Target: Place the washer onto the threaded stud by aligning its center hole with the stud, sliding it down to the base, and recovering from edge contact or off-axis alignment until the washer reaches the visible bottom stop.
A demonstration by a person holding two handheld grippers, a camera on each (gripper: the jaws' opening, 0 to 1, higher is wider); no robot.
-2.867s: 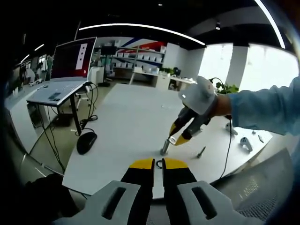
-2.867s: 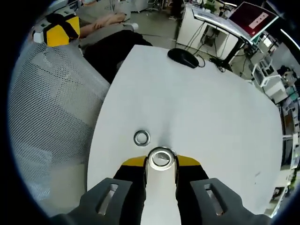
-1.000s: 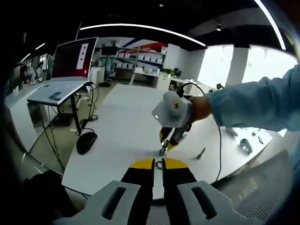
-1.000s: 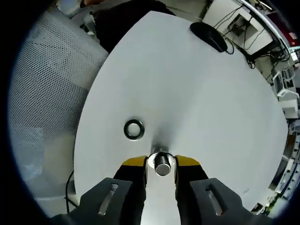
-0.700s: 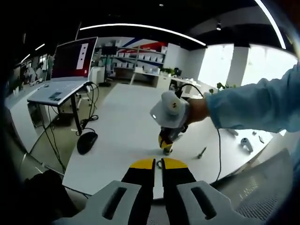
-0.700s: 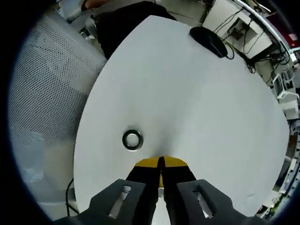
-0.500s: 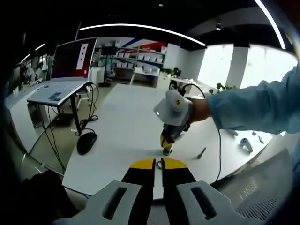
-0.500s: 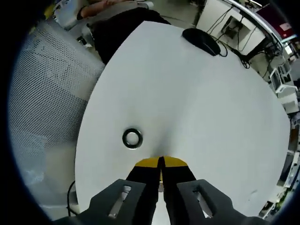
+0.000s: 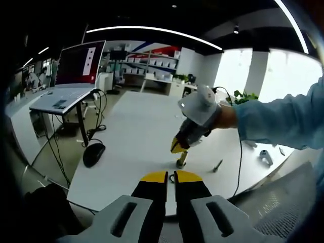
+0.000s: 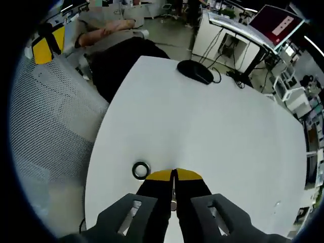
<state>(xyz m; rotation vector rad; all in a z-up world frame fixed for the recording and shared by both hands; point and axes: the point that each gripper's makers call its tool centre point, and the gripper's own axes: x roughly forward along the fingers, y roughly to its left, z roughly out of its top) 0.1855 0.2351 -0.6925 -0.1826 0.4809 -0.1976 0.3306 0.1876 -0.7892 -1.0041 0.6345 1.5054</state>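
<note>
In the left gripper view the short metal stud [image 9: 180,161] stands upright on the white table [image 9: 136,136]. My right gripper [image 9: 176,147], held by a hand in a blue sleeve, hangs just above it with yellow tips together. A loose washer [image 10: 141,170] lies flat on the table left of the right gripper [image 10: 173,175], whose jaws are shut with nothing between them. A sliver of metal shows below those tips. The left gripper [image 9: 170,177] is shut at the table's near edge, and the washer's rim [image 9: 172,177] peeks behind its tips. I cannot tell whether a washer sits on the stud.
A black mouse [image 9: 93,153] lies at the table's left edge, also the mouse [image 10: 196,71]. A loose bolt [image 9: 217,164] lies right of the stud. A laptop [image 9: 66,76] stands on a side stand. A mesh chair [image 10: 55,126] borders the table edge.
The right gripper brought a washer down over the stud, closed its jaws, then rose and tilted away from the stud. The left gripper has stayed still.
</note>
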